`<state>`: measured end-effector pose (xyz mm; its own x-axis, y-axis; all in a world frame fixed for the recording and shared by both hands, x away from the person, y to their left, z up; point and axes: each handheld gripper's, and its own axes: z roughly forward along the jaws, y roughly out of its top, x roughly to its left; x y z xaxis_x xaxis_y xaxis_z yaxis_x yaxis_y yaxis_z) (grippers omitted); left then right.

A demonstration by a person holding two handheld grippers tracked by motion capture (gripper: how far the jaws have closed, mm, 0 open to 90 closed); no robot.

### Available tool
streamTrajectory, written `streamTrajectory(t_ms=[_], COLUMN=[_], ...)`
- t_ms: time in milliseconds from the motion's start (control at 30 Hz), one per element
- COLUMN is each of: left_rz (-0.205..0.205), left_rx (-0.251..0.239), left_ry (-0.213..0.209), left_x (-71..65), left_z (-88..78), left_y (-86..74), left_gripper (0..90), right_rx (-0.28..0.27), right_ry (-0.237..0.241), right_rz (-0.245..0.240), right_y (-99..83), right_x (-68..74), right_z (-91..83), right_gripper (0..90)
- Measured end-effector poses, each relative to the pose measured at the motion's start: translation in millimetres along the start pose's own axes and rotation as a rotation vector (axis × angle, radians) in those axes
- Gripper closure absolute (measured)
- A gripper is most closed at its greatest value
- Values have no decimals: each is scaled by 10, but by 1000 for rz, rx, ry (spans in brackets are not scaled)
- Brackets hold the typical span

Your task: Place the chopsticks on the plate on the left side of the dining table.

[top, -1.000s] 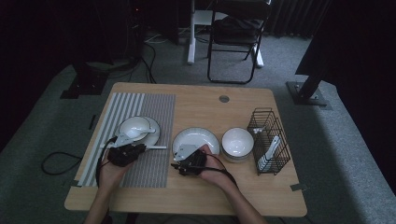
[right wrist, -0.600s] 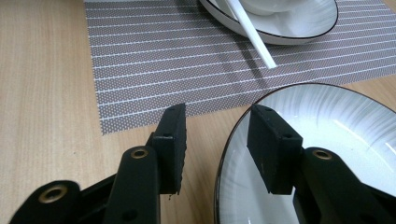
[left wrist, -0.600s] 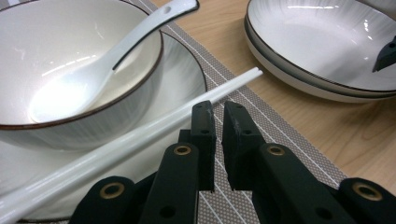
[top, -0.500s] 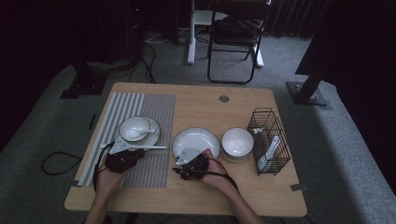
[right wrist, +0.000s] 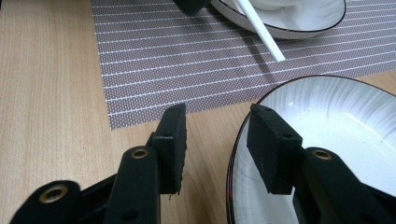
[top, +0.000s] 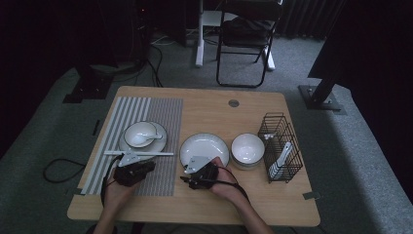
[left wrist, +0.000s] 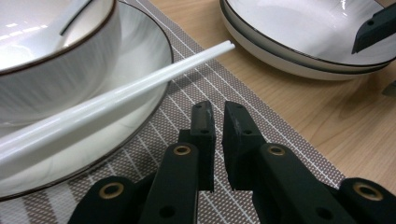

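We see a small bowl point(top: 140, 134) with a white spoon point(top: 144, 138) in it, standing on a saucer point(top: 161, 141) on the striped mat point(top: 168, 114) at the left of the wooden table point(top: 209, 103). White chopsticks point(top: 139, 153) lie across the near rim of that saucer, their tips reaching toward the wide plate point(top: 207, 146), which holds nothing. Just right of the plate stands an unfilled bowl point(top: 247, 147), and beyond it a black wire rack point(top: 279, 146) with something white inside, too small for us to name.

Our left gripper point(left wrist: 217, 125) hovers over the mat just short of the chopsticks, its jaws nearly pressed together with only a thin gap and nothing between them. Our right gripper point(right wrist: 215, 140) sits at the near edge of the plate with jaws spread: one pad outside the rim over bare wood, the other over the plate's inner side. We cannot tell whether that pad touches the plate.

In the left gripper view the small bowl and saucer are cut off at the frame edge. In the high view both hands cover much of the grippers.
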<state>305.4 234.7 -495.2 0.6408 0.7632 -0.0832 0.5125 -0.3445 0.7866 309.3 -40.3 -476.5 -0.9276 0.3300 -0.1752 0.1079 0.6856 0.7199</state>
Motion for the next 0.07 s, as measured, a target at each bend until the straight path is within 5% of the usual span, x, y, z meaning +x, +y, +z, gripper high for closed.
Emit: streamTrajectory(t_ms=[67], left_rz=[-2], left_rx=[1], left_ry=[-1], left_x=[-5], left_z=[8], left_y=[-3], left_gripper=[833], right_rx=[-2], right_ry=[0], right_rz=[-3], right_y=[2], right_x=[-2], right_z=[-1], right_gripper=[568])
